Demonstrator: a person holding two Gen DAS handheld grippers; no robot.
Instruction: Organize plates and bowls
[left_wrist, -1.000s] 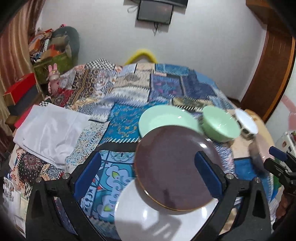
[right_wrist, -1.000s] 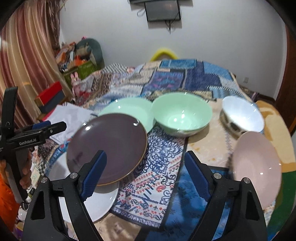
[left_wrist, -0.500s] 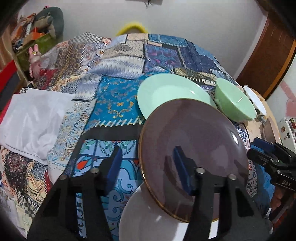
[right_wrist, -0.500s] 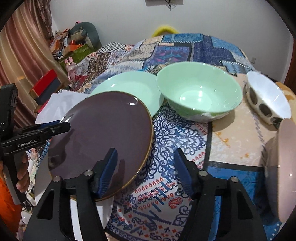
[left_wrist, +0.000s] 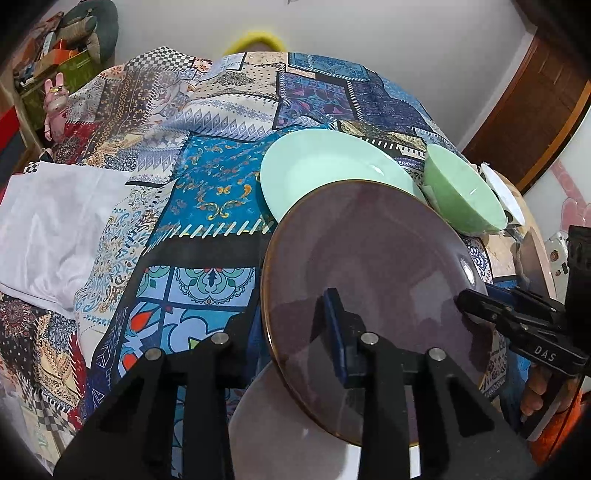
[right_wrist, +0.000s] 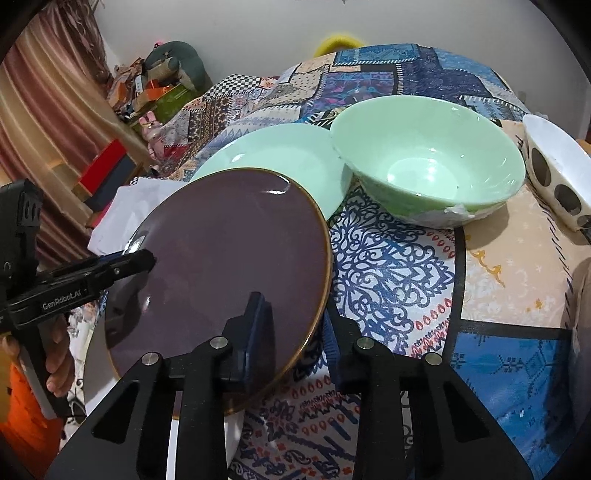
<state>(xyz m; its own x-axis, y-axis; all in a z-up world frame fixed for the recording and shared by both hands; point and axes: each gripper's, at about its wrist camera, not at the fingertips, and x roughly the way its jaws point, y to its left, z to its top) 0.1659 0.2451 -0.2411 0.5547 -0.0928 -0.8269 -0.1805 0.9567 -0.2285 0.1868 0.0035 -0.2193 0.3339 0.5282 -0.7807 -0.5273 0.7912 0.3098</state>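
My left gripper (left_wrist: 295, 325) straddles the near left rim of the purple plate (left_wrist: 373, 266), one pad on top, the other under the edge; its jaws have just been closing and look clamped on that rim. My right gripper (right_wrist: 295, 321) bites the opposite rim the same way, jaws just closing too, seemingly gripping. The purple plate sits tilted on the white plate (left_wrist: 280, 435), its far edge overlapping the mint plate (left_wrist: 325, 170). It's round, so no long axis; its face tips up toward the left gripper's camera. The green bowl (right_wrist: 428, 166) stands just beside the mint plate, the spotted bowl (right_wrist: 557, 177) near the cloth's right edge. Open patterned cloth (right_wrist: 391, 266) lies between the purple plate and the bowls, and more to the left of the plates.
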